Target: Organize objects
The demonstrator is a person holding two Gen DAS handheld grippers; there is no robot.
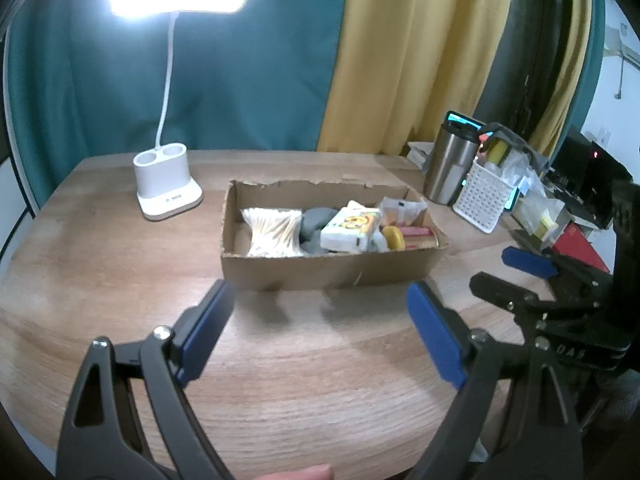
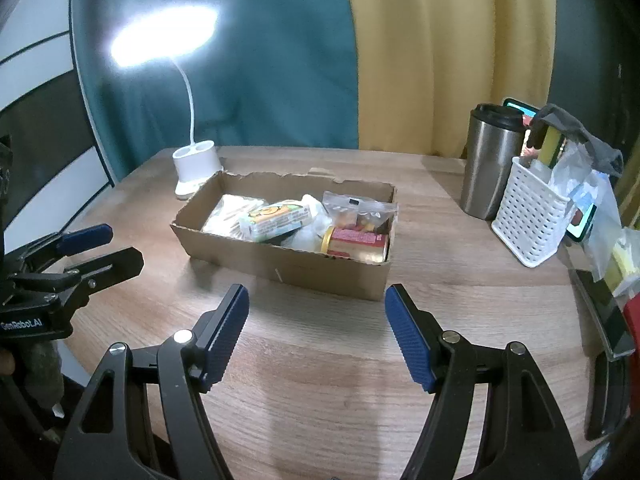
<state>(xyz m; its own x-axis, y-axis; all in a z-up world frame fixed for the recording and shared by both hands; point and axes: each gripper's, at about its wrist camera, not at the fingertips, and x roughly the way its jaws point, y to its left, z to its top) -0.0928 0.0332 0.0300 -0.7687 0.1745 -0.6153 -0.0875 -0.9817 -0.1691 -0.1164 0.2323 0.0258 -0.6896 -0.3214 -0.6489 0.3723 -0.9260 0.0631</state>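
A torn cardboard box (image 1: 320,270) (image 2: 336,276) sits mid-table. It holds a pack of cotton swabs (image 1: 274,230) (image 2: 230,214), a white and yellow packet (image 1: 352,227) (image 2: 276,218), a grey thing (image 1: 316,220), a clear zip bag (image 2: 358,212) and a red tube with a yellow cap (image 2: 356,242) (image 1: 394,237). My left gripper (image 1: 320,308) (image 2: 112,246) is open and empty, just before the box. My right gripper (image 2: 316,314) (image 1: 508,268) is open and empty, near the box's front right corner.
A lit white desk lamp with a cup base (image 1: 166,184) (image 2: 196,168) stands back left. A steel tumbler (image 1: 450,166) (image 2: 488,164), a white perforated basket of clutter (image 1: 484,200) (image 2: 532,216) and a phone (image 2: 582,224) crowd the right edge. Curtains hang behind.
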